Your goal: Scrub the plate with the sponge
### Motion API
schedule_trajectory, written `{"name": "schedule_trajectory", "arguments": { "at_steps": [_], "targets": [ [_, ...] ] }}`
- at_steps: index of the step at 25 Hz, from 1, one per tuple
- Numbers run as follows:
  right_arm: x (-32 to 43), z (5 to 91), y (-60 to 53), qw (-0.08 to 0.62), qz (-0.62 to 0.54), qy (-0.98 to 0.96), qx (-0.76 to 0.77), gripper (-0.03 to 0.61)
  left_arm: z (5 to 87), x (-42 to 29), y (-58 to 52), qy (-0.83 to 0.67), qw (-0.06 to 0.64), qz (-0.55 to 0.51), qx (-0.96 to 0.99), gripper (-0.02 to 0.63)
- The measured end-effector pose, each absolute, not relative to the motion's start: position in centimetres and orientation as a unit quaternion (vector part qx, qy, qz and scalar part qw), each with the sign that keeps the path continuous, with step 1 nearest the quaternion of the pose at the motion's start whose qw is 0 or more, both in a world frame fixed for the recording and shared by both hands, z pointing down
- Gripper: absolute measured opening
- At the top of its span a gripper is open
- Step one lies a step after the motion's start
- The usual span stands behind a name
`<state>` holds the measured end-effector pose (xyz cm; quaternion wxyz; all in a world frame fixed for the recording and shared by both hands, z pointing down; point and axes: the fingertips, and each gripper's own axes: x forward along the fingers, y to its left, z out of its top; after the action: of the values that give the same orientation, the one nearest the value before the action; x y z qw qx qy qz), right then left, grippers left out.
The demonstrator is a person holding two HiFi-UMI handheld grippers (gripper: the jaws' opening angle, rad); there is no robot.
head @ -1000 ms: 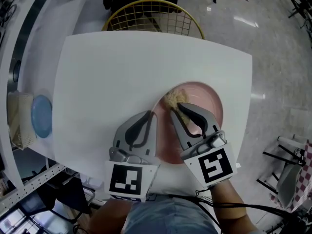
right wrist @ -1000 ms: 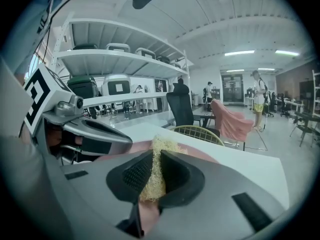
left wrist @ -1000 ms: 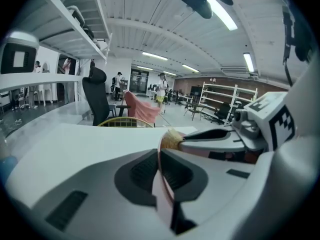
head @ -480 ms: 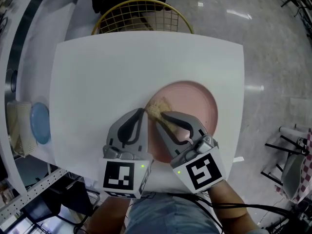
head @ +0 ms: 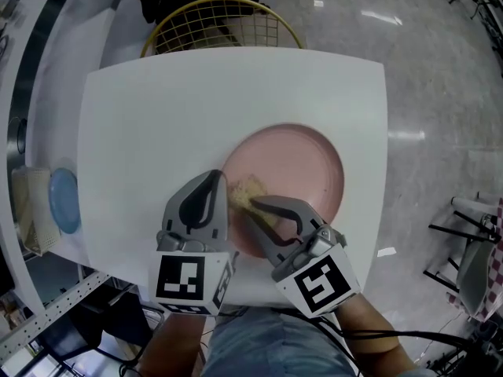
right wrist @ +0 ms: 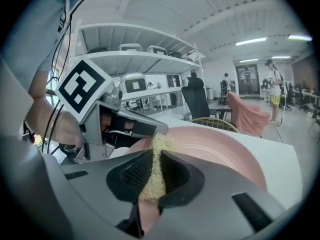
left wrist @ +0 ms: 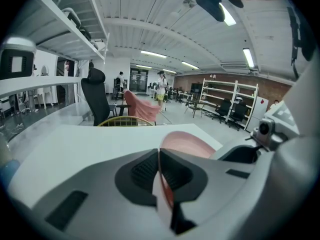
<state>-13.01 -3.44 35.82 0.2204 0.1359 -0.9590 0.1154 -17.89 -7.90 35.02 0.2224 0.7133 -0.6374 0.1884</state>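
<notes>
"Looking down from the head view, what is on the white table (head: 157, 116)?"

"A pink plate (head: 302, 163). It lies flat on the table, on the side near the person and a bit to the right."

"Where is the sponge (head: 245, 188)?"

"It is a small, yellowish, scratchy one. It sits on the left part of the plate, close to the rim. The right gripper (head: 251, 203) has it."

"How do that gripper's jaws look?"

"In the right gripper view they are squeezed tight on the sponge. A fuzzy tuft pokes up above them, and the pink plate shows right behind it."

"And the left gripper (head: 218, 181)?"

"It pinches the plate's rim on the left side. In the left gripper view the thin pink edge stands between the two jaws, and the jaws are almost together on it. Its tip is just beside the sponge."

"So both grippers are close to each other?"

"Yes, side by side, with the tips almost touching at the plate's left edge."

"What else is around?"

"A yellow wire chair (head: 224, 22) stands at the far side of the table. A blue round thing (head: 65, 201) lies off to the left, apart from the table. Each gripper has a cube (head: 189, 283) with black and white squares on its near end."
</notes>
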Motion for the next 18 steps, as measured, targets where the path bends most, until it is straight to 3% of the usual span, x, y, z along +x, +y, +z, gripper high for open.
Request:
{"name": "schedule_trajectory", "arguments": {
  "at_steps": [18],
  "targets": [
    [-6.7,38.9,0.1,0.267,0.175,-0.941,0.111,0.054,35.7,-17.1,-7.5,-0.639,0.218,0.199,0.71,0.021]
  ]
}}
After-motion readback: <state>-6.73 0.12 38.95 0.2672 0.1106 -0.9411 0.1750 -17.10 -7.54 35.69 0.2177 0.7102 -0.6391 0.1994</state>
